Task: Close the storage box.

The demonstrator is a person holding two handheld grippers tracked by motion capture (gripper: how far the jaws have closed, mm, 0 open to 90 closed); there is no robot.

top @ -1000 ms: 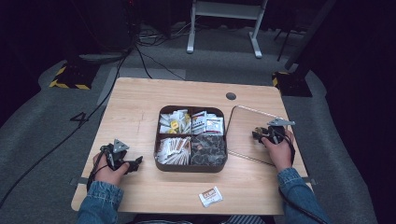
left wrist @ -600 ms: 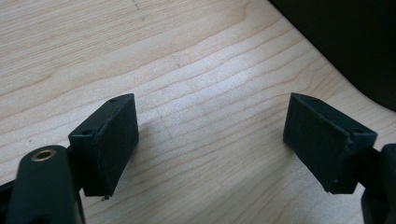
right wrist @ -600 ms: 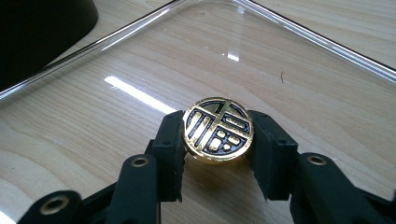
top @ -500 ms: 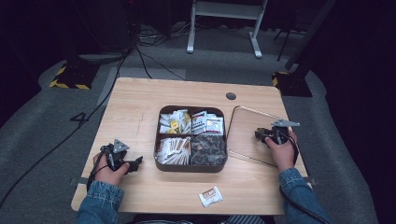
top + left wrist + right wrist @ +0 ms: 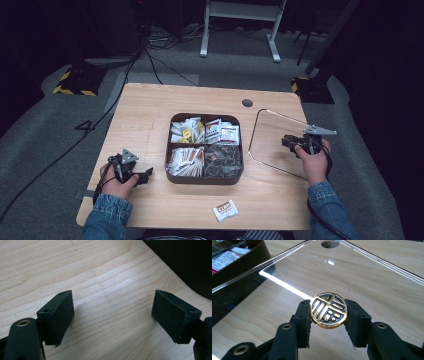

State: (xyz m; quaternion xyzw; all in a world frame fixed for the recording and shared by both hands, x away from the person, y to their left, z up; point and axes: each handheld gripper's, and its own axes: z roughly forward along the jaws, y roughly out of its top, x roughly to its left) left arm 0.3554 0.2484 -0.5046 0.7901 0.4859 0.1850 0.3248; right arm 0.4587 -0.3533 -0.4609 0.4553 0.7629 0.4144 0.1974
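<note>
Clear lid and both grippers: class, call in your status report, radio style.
Left gripper open, empty, over bare table. Right gripper shut on gold knob of clear lid, right of compartment box. Nothing in the way.

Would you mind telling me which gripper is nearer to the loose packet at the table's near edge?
Left. The left gripper sits left of the packet; the right gripper, holding the clear lid's knob, is farther off.

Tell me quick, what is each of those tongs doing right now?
Left tongs: open, holding nothing, over bare table.
Right tongs: shut on the gold knob of the clear lid.
</note>
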